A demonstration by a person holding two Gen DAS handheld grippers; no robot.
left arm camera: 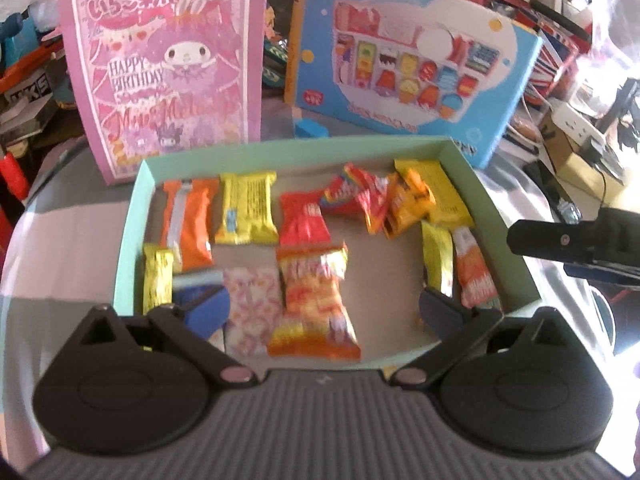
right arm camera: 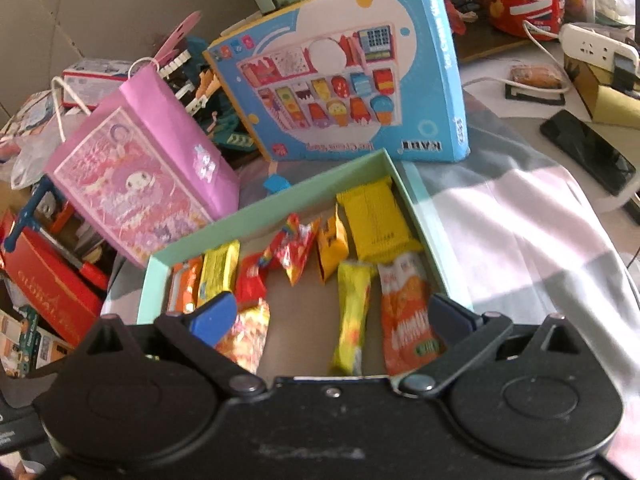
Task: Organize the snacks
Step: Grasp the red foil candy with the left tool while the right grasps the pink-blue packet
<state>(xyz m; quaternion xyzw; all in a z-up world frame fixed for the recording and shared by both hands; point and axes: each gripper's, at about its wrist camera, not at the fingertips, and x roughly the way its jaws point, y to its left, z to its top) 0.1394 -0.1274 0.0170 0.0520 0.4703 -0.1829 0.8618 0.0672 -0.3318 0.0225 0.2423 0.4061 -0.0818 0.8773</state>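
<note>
Between the blue-padded fingers of the left gripper [left arm camera: 322, 310], which are standing wide apart and holding nothing, an orange-and-yellow crinkly snack bag [left arm camera: 314, 304] is lying flat on the grey floor of the shallow mint-green cardboard tray [left arm camera: 127, 224]. Just beside it to the left, a pale pink-patterned sachet [left arm camera: 250, 312] is resting, and a small gold foil bar [left arm camera: 157, 280] is sitting against the tray's left wall.

Over the tray's near right corner, the right gripper [right arm camera: 332, 318] is hovering with its fingers likewise spread and empty; below them a long yellow stick packet [right arm camera: 351, 316] and an orange-and-white pouch [right arm camera: 404, 320] are lying side by side.

Further back, a loose row is running along the far wall: an orange wrapper [left arm camera: 188, 224], a yellow ribbed bar packet [left arm camera: 248, 208], a red pillow pack [left arm camera: 302, 218], then a jumbled heap of red and orange packets [left arm camera: 380, 200] overlapping a flat yellow packet [left arm camera: 442, 196] in the far right corner.

These packets are looking light, soft and slick, so they are likely sliding or crumpling rather than resisting; pinching across the narrow width at mid-body, or on a crimped end seal, is probably the surest hold, with gentle pressure in case the contents are brittle.

Beyond the tray, a pink paper gift bag [left arm camera: 160, 68] and a blue toy box [left arm camera: 404, 68] are standing upright.
</note>
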